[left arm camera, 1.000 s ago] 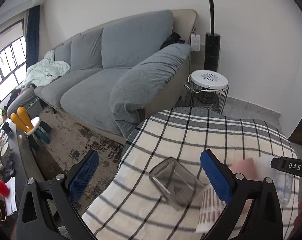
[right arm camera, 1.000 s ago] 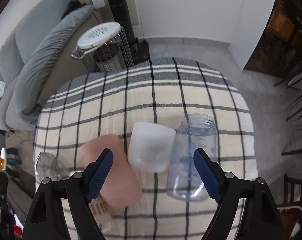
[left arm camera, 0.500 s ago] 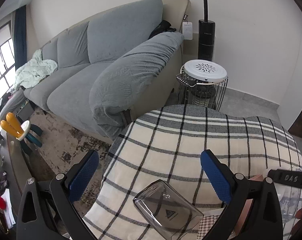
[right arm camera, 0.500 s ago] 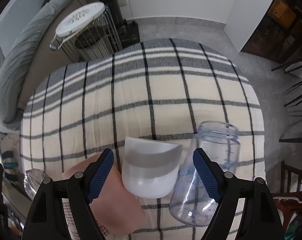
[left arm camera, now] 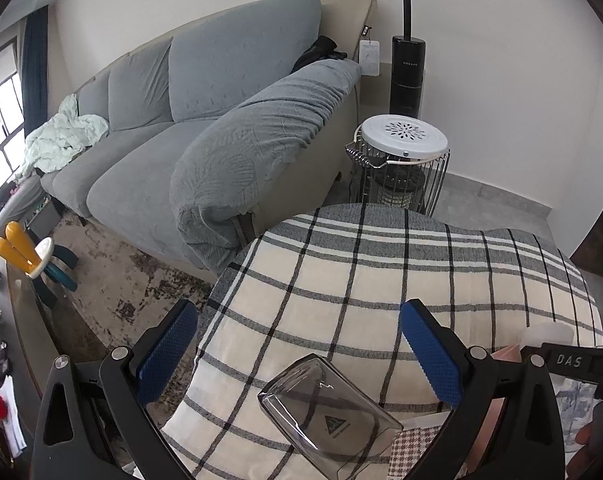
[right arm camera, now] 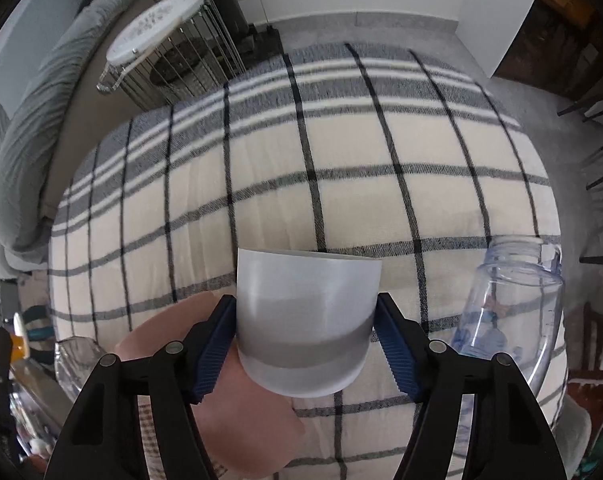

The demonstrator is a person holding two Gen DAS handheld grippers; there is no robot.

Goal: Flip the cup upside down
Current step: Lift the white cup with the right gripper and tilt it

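Now the right tool (right arm camera: 306, 334) has its blue pads pressed on both sides of the white cup (right arm camera: 305, 322), over the plaid-covered counter (right arm camera: 341, 152). Meanwhile the left tool (left arm camera: 297, 356) hangs spread apart above a clear container (left arm camera: 329, 416).
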